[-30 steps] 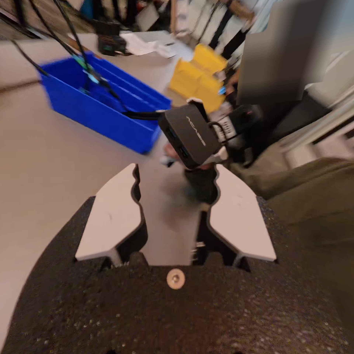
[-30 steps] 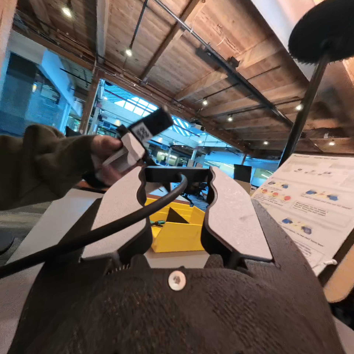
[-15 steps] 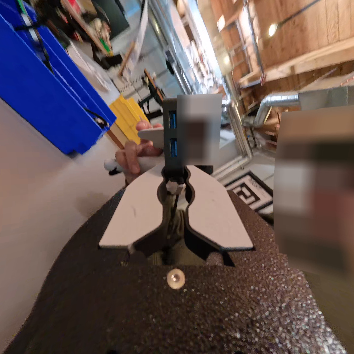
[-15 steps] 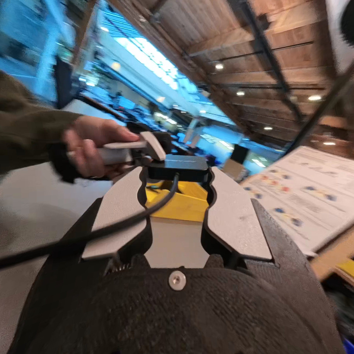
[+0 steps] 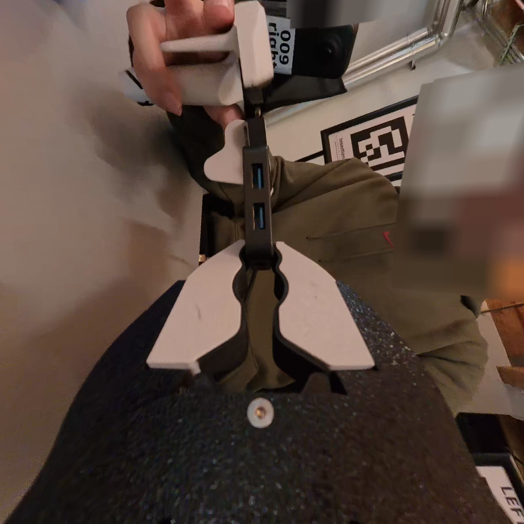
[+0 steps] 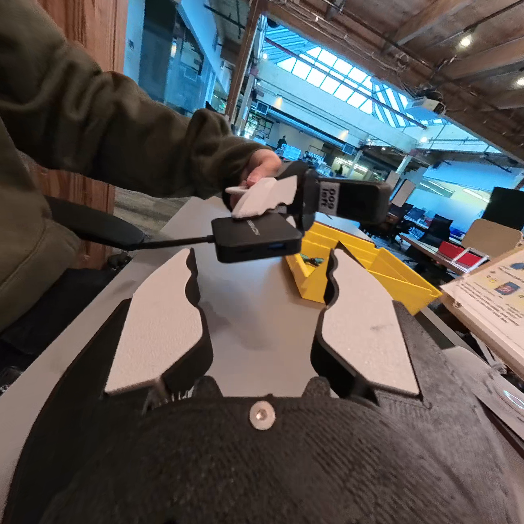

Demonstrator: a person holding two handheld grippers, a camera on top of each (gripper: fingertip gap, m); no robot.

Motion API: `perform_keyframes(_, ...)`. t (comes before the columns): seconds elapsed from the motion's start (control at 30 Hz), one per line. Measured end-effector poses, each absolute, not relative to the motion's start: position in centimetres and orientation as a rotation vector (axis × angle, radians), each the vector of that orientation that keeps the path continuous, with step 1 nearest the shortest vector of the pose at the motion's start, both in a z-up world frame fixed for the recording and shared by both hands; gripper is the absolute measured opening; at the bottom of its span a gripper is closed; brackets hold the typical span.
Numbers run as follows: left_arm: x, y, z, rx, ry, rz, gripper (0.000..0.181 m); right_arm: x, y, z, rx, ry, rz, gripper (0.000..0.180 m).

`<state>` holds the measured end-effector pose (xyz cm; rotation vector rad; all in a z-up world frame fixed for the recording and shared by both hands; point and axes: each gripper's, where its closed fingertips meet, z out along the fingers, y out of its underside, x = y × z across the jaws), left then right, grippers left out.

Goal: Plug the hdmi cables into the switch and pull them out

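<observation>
The black switch is a flat box with two blue ports on its edge. My left gripper is shut on its near end and holds it in the air. A thin black cable runs from the switch off to the left. My right gripper is open, with the switch just beyond its fingertips and touching neither. In the left wrist view one of the right gripper's white fingers lies beside the far end of the switch. No plug shows in the visible ports.
A grey table lies below the switch. A yellow bin stands at its far right. A printed sheet on a board is at the right. A person's olive sleeve reaches in from the left, above a black chair.
My right gripper has opened and let go of the switch. My left gripper has closed on it and now holds it alone. Both views have swung round.
</observation>
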<state>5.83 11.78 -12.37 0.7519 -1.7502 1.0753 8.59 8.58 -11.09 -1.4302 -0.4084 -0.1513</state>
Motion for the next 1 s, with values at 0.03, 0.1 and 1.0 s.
perform_keyframes(0.03,5.9,11.5,-12.4,0.748,-1.75,1.057,0.013,8.3,8.8,-11.3,-1.43,-0.421,-0.142,0.086)
perform_keyframes(0.1,6.0,11.1,-12.4,0.74,-1.756,1.031,0.013,8.0,9.0,-11.9,-1.458,-0.447,-0.14,0.083)
perform_keyframes(1.0,8.3,9.8,-14.2,0.922,-1.936,1.212,0.023,11.3,10.0,-13.3,-1.403,-0.228,-0.135,0.072)
